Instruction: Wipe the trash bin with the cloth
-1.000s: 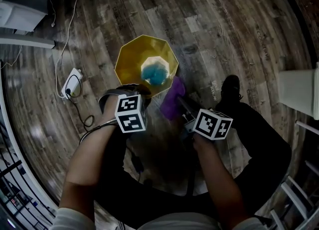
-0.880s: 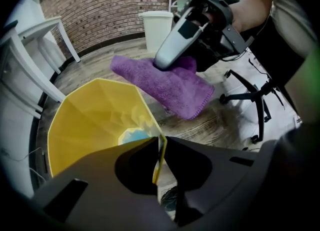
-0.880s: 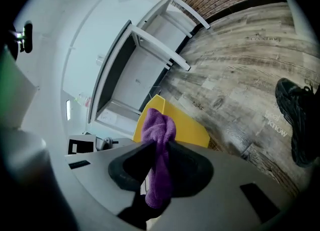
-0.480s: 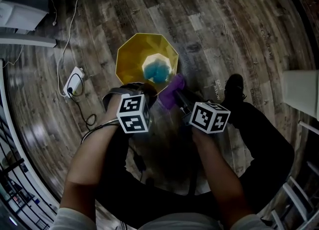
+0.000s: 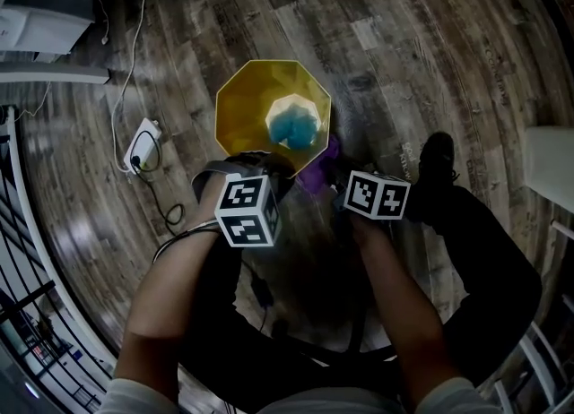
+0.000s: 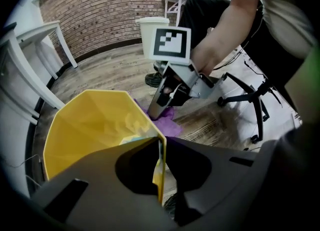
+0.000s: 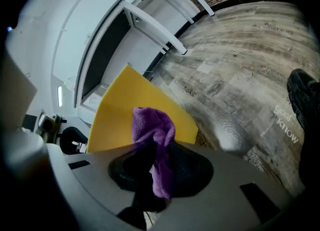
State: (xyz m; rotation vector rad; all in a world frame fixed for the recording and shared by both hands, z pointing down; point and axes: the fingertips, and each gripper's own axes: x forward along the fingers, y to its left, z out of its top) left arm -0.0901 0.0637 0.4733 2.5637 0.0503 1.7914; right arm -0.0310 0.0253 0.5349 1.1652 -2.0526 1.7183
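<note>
The yellow octagonal plastic trash bin stands on the wood-plank floor. The left gripper has just closed its jaws on the rim. The right gripper, clenching the purple cloth, has dropped to the outer wall, so wiping looks ready to begin. Only the head view shows something blue inside.

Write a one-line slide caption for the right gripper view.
Right gripper shut on a purple cloth, held at the yellow bin's outer side, wood floor beyond.
</note>
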